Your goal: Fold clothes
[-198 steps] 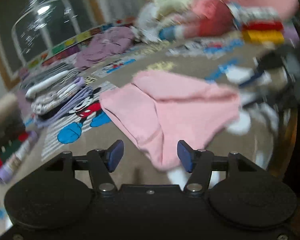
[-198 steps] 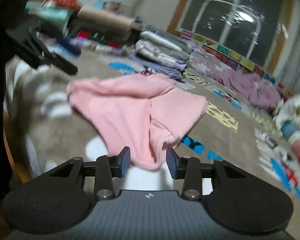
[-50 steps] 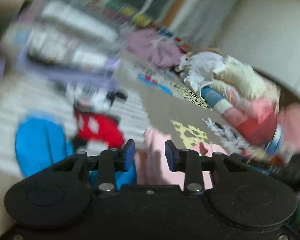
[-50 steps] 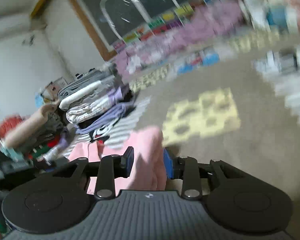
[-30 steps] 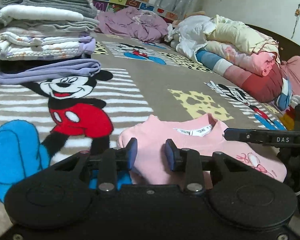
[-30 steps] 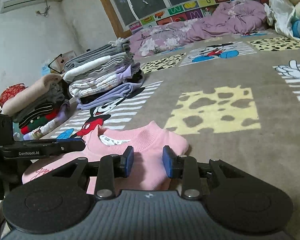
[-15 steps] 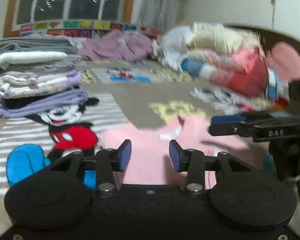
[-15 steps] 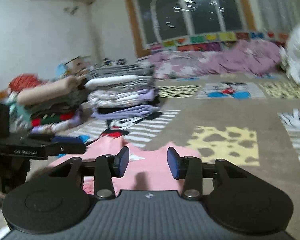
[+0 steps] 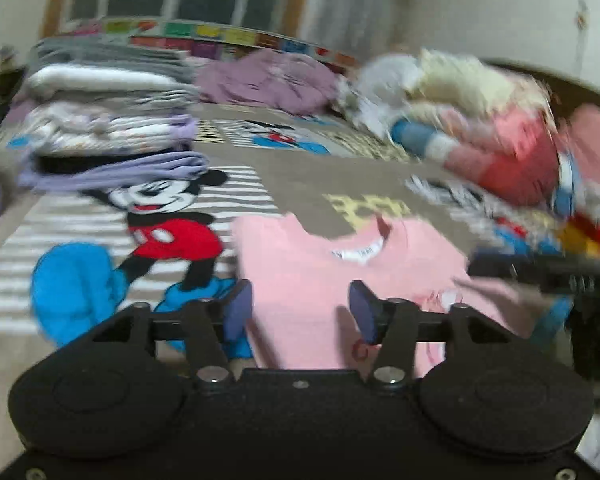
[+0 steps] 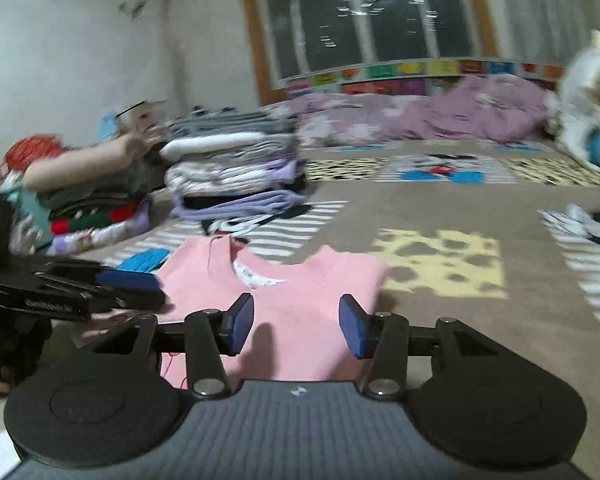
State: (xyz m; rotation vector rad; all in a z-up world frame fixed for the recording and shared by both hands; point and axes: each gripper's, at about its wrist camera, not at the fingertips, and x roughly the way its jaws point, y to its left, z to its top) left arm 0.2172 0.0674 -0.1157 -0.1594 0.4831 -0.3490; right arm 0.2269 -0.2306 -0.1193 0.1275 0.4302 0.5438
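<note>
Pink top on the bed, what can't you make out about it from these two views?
- Pink top, left wrist view: near hem hidden behind the left gripper; label text blurred.
- Right wrist view: lower part hidden behind the right gripper; left side covered by the other gripper.
- Sleeves: not visible in either view.

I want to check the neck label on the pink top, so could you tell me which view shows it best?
The right wrist view: the pink top is sharper there and its white neck label sits just inside the collar. The left wrist view shows the label too, but motion blur smears it.
</note>
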